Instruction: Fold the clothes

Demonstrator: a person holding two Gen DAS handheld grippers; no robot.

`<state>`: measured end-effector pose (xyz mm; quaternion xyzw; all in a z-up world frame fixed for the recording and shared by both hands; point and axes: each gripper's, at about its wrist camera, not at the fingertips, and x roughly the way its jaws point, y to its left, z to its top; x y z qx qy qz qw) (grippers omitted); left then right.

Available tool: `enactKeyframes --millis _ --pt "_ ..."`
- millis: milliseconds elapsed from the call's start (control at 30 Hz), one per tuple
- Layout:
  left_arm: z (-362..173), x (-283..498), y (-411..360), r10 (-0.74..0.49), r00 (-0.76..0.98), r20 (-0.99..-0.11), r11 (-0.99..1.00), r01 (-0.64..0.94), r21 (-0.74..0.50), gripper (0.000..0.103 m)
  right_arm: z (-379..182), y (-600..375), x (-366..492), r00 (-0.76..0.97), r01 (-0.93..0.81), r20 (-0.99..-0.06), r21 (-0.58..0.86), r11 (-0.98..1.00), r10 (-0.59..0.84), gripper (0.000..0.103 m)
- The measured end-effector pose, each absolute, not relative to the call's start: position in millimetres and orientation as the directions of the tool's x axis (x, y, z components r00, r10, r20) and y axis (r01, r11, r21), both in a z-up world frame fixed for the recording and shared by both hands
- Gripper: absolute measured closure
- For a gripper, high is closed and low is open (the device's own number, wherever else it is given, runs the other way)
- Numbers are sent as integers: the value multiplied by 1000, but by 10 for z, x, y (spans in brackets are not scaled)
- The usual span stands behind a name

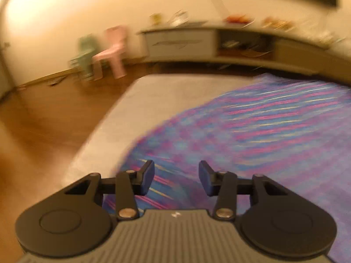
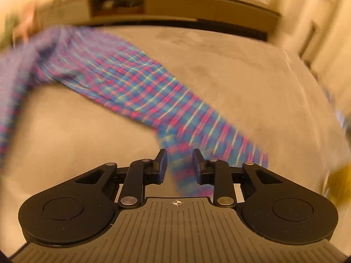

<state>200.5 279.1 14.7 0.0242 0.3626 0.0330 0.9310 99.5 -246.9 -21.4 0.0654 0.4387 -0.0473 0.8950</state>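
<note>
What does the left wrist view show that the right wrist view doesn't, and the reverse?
Only the left wrist view: the left gripper, open over the plaid garment, plus a pink chair, a green chair and wooden floor.

Only the right wrist view: the right gripper, open, with a long narrow stretch of the garment running between its fingers.

Both: the garment on the grey surface, and the low cabinet behind.

There are no words or numbers to read here. The right gripper (image 2: pixel 179 166) has a small white cross-in-a-circle sign on its grey body. The left gripper (image 1: pixel 176 176) has a tiny blurry white mark.
</note>
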Motion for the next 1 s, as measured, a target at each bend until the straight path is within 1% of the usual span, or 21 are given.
enactKeyframes --millis 33,67,100,133,167,233,300,333,367,433,533,600,633,667,700,733,800,833,867,933,1000 --pt "244 1740 2628 2 755 -656 999 23 30 44 -183 -2390 840 634 143 -772 174 974 45 61" --pt "343 1449 2447 -80 769 -634 995 98 -6 40 -213 -2227 700 647 92 -740 315 945 184 34" --pt "413 1204 2250 -157 767 -623 984 172 -35 33 -269 -1992 574 642 20 -691 448 894 333 27" --pt "469 982 2046 -230 753 -616 968 245 -62 31 -316 -1779 507 622 -36 -658 517 855 424 24" --pt "525 759 1842 -302 734 -608 945 316 -88 31 -362 -1530 468 589 -87 -637 563 822 498 24" --pt "630 311 1462 -405 691 -599 895 433 -106 28 -403 -1180 497 557 -136 -618 591 795 555 24" --pt "695 -181 1108 -484 649 -588 829 554 -71 19 -371 -932 575 527 -169 -603 616 769 599 47" --pt "696 -377 976 -497 642 -584 805 593 -33 14 -325 -849 633 513 -180 -597 627 758 617 87" --pt "694 -562 853 -504 638 -582 780 626 10 13 -280 -765 692 499 -191 -591 639 746 634 103" --pt "633 -863 621 -494 656 -570 749 654 104 4 -181 -597 805 472 -214 -577 659 721 667 103" --pt "438 -1069 252 -410 717 -564 742 621 251 3 156 -340 829 461 -290 -530 668 685 712 103" --pt "257 -999 81 -312 786 -533 749 549 371 3 335 -161 843 435 -325 -484 702 634 759 103" --pt "164 -955 3 -261 821 -508 748 505 431 26 405 -136 831 425 -336 -471 710 618 773 103" --pt "130 -879 3 -217 842 -494 753 466 465 54 472 -117 818 417 -346 -460 717 605 784 103" --pt "123 -787 40 -176 857 -484 761 431 485 99 515 -153 793 431 -348 -460 709 613 776 103" --pt "239 -669 181 -179 850 -495 809 414 418 102 555 -200 767 449 -347 -458 702 622 767 97" --pt "628 -431 654 -219 831 -511 923 346 167 102 562 -494 680 549 -299 -440 690 658 711 75" --pt "796 -318 958 -236 830 -506 956 290 31 102 547 -647 624 598 -268 -435 683 680 673 55" --pt "949 -209 1277 -260 829 -496 965 235 -113 102 461 -707 547 621 -231 -454 673 702 639 51" --pt "1115 -44 1738 -344 806 -482 920 184 -347 102 288 -829 394 660 -156 -490 651 743 569 50" --pt "1138 118 2026 -436 773 -461 845 176 -504 102 104 -739 246 654 -123 -530 629 768 540 46"
